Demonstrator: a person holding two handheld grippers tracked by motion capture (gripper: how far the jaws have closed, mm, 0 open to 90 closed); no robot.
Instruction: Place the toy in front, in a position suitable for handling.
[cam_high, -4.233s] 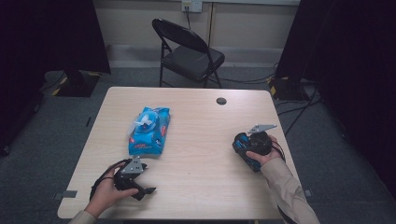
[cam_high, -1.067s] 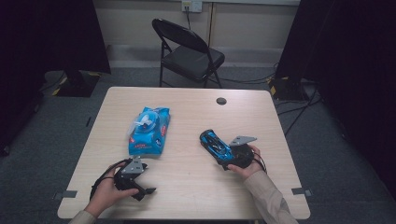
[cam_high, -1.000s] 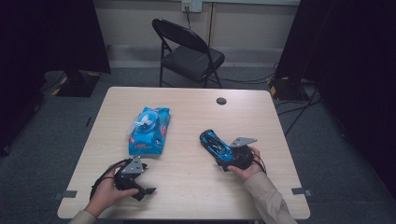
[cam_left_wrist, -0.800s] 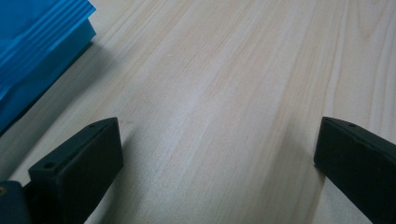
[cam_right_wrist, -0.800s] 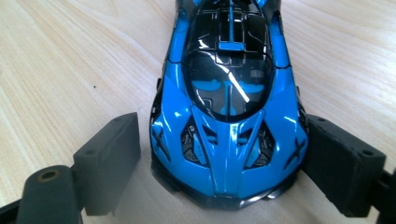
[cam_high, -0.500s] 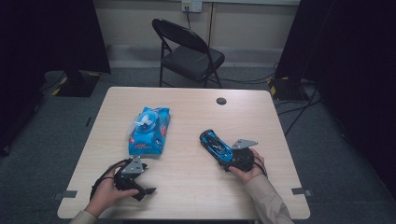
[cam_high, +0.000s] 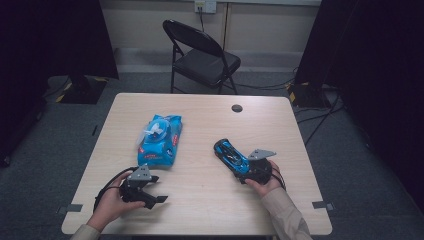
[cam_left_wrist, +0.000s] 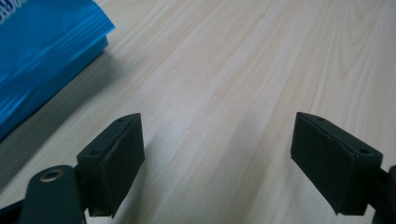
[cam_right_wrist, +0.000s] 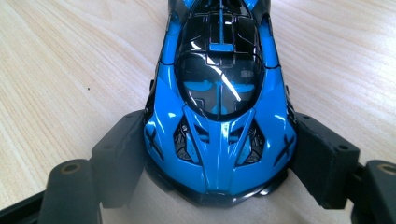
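— Where's the toy car (cam_right_wrist: 219, 116)?
— On the counter (cam_high: 210, 200), clamped at its nose by the right gripper (cam_right_wrist: 219, 158) (jaws just closing in).
— And the left gripper (cam_left_wrist: 219, 163)?
— Released, nothing between its closing jaws; sealed blue packet (cam_high: 160, 140) nearby.

My left hand (cam_high: 107, 205) rests low near my edge, holding the left gripper (cam_high: 159, 189) level and pointing right; its jaws have just been closing a little and stand wide apart with nothing between them. My right hand (cam_high: 265, 181) holds the right gripper (cam_high: 239, 165) angled up-left, its pads (cam_right_wrist: 122, 154) pressed against both flanks of the car (cam_right_wrist: 219, 107).
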